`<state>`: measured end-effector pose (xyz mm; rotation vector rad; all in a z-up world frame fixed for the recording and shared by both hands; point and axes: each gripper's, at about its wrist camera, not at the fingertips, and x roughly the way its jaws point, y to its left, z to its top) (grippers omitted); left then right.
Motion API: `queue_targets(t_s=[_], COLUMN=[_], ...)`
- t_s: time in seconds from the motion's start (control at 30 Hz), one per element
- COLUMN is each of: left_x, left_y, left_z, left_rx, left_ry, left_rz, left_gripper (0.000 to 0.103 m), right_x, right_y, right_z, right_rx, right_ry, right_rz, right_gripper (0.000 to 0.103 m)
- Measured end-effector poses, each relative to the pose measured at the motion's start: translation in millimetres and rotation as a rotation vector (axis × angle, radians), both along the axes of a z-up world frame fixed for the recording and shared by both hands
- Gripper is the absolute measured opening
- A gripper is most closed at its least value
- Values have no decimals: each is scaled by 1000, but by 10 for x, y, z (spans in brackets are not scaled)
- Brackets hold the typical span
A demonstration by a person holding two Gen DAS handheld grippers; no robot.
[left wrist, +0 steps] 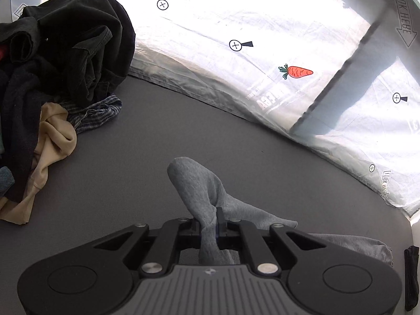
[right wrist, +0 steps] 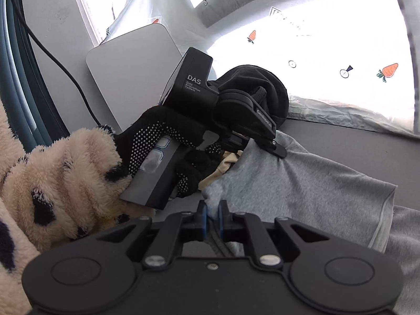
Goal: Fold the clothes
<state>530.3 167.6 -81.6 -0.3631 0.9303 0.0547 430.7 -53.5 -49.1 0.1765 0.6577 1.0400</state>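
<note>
A grey garment (left wrist: 195,183) lies on the dark grey table (left wrist: 147,136). My left gripper (left wrist: 210,220) is shut on a bunched fold of it, and the cloth rises in a peak ahead of the fingers. In the right wrist view the same garment (right wrist: 302,183) spreads to the right. My right gripper (right wrist: 213,219) has its blue pads (right wrist: 204,220) shut on the garment's near edge. The left gripper (right wrist: 275,149) also shows there, pinching the garment's far edge and held by a black dotted glove (right wrist: 152,141).
A pile of clothes sits at the left: black items (left wrist: 73,39), a beige piece (left wrist: 52,136) and a plaid one (left wrist: 97,113). A white carrot-print sheet (left wrist: 236,26) covers the back. A silver box (right wrist: 131,73), a cable (right wrist: 65,73) and a fluffy spotted sleeve (right wrist: 65,170) lie left.
</note>
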Motion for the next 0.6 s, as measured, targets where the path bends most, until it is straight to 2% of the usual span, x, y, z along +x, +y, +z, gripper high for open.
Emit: queue_targets(t_s=[0.1,0.23,0.37,0.4,0.47,0.5,0.6], left_x=[106,205,287,302,306,299,221], left_y=[-508,-1249,-2140,-2328,-2675,-2833,-3097], left_z=[16,-44,-298,-396,-613,-722,-960], left_rx=[58,99,129,114,117,137,315], left_ry=[-26,-61,-61,-58,-49,-44,-9], left_rz=[-74,-180,-304,-342,-412,-440,-445], left_gripper=[9,10,19,32,74,77,76], right_x=[-14,-49,-110,-123,-147,-139,-142], right_y=[-376,-1021,-1743,-1900,-2210,-2346,-2593], right_z=[11,-4,-68,-101,-206,-281,-553], right_rx=[32,54,52,40,-4,-43,-284], right_ry=[25,46,85,94,123,148,163], right_rz=[-115,-291,-459,-494,-564,-587,-676], right_gripper=[9,8,5,2,1,2,16])
